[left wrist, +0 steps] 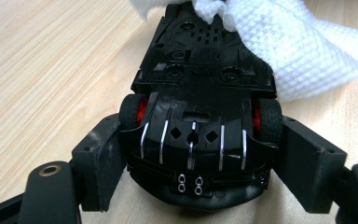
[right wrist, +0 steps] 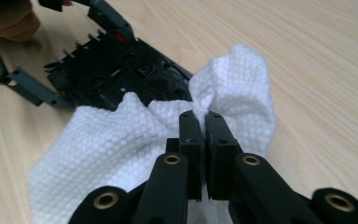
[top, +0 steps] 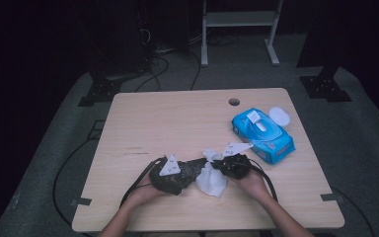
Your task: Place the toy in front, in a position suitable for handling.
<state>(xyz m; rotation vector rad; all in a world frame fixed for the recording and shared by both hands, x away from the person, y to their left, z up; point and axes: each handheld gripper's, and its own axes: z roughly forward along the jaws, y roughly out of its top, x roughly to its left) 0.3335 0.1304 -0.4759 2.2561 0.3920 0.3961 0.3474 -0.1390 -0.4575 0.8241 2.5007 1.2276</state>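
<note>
Fingers of the left gripper (left wrist: pixel 193 154) clamp a black toy car (left wrist: pixel 200 116) from both sides at its wheels, and the car is turned upside down, so its flat underside faces up. I judge it is held this way to keep it steady and to expose the bottom for wiping. The car sits just above the wooden worktop (top: pixel 177 123), near the front edge and between the two hands. Its long axis runs from the left gripper toward the right one; I cannot tell which end is the nose. To the right, a white wet wipe (right wrist: pixel 135 140) lies over the far end of the car. The right gripper (right wrist: pixel 204 123) has its fingers pressed together, pinching a fold of this wipe. Farther right, a blue wipes pack (top: pixel 262 130) lies with its lid open.
</note>
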